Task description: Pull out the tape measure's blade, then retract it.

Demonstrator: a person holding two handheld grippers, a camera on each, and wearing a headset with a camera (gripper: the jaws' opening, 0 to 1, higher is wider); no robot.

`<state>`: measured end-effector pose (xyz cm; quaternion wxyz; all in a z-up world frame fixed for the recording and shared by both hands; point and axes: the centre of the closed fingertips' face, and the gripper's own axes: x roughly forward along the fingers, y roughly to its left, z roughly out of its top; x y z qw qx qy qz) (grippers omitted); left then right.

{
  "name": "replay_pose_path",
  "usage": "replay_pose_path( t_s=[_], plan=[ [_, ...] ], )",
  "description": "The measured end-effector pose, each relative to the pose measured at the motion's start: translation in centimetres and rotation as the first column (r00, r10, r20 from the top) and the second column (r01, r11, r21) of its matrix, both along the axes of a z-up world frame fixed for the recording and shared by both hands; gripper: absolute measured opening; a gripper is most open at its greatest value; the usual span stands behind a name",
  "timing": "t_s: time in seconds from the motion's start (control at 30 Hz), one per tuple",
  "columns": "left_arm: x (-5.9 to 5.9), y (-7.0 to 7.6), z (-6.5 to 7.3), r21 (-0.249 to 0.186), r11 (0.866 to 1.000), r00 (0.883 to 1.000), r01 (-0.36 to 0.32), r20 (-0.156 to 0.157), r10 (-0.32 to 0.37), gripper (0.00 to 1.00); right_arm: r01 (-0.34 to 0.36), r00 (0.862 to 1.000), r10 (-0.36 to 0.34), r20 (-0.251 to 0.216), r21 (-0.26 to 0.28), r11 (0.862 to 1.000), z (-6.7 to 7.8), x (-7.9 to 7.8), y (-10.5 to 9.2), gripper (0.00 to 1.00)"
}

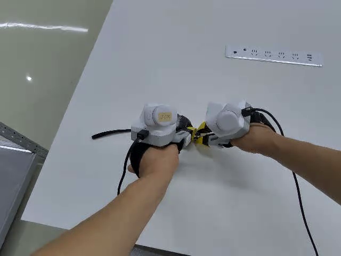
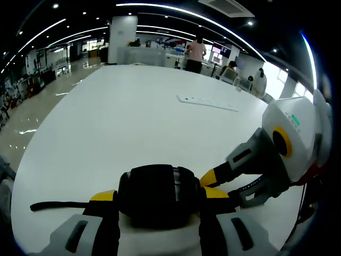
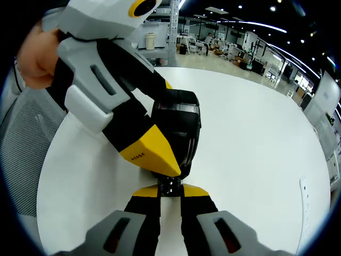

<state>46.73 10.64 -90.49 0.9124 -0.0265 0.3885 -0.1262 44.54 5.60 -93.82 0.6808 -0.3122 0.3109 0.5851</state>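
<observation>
Left gripper (image 2: 160, 193): jaws pressed against both sides of the tape measure (image 2: 159, 178), whose black case sits between the yellow tips.
Right gripper (image 3: 169, 188): faces the left gripper tip to tip, with its jaws nearly together, pinching the blade tip (image 3: 168, 184) right at the mouth of the case.
Tape measure position: low over the table, between the two grippers near the front edge. Little or no blade shows outside the case.
Hands: the left hand (image 1: 154, 160) and right hand (image 1: 256, 137) each grip a gripper from behind.
Strap (image 2: 58, 205): a thin black strap runs out from the left gripper to its left and lies flat on the tabletop.
Table (image 1: 176, 58): white and broad.
Power strip (image 1: 274, 55): white, lying flat well beyond the grippers towards the far right.
Background: people stand past the table's far end in the left gripper view.
</observation>
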Motion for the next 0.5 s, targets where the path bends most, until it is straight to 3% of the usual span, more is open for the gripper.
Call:
replay_pose_path(
  t_s=[0.5],
  plan=[
    [-0.06, -0.04, 0.04, -0.002, 1.0, 1.0, -0.001, -0.001, 0.001, 0.57, -0.004, 1.0, 0.004, 0.001, -0.014, 1.0, 0.02, 0.02, 0.16, 0.13]
  ],
)
